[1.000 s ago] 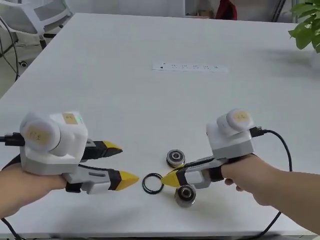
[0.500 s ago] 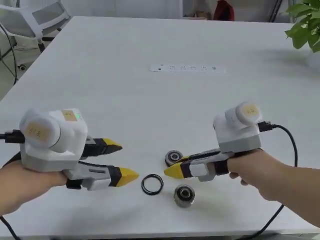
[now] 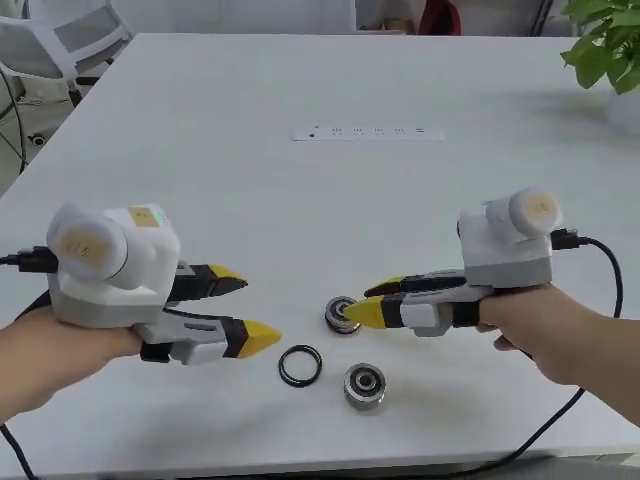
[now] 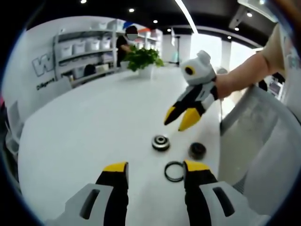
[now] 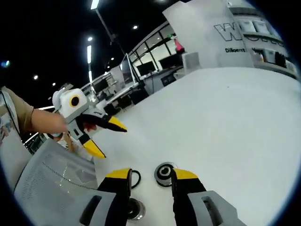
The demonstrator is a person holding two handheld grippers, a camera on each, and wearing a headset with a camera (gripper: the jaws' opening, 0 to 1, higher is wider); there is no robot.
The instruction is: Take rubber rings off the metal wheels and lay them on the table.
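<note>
Okay so, the thing to watch is the far wheel (image 3: 343, 313) and your right gripper (image 3: 365, 300). The wheel sits flat on the table (image 3: 300, 200), hole facing up, right at the yellow tips. In the right gripper view it lies just ahead of the gap between the jaws, a touch toward the right-hand one. Those jaws are parted and holding nothing.

The wheel's rim looks dark from the head view, so my guess is the rubber ring is on it, though it's too small to swear to. It's round, so there's no long axis to line up with. You'd just need the tips down at the rim.

Your left gripper (image 3: 250, 308) is spread wide, empty, and well off to the left. The loose ring (image 3: 300, 365) lies flat on the table between it and the wheels. The near wheel (image 3: 364, 384) looks bare and silvery, just beside that ring.

So your right is clearly closer for the next grab, and the left could pin the wheel.
</note>
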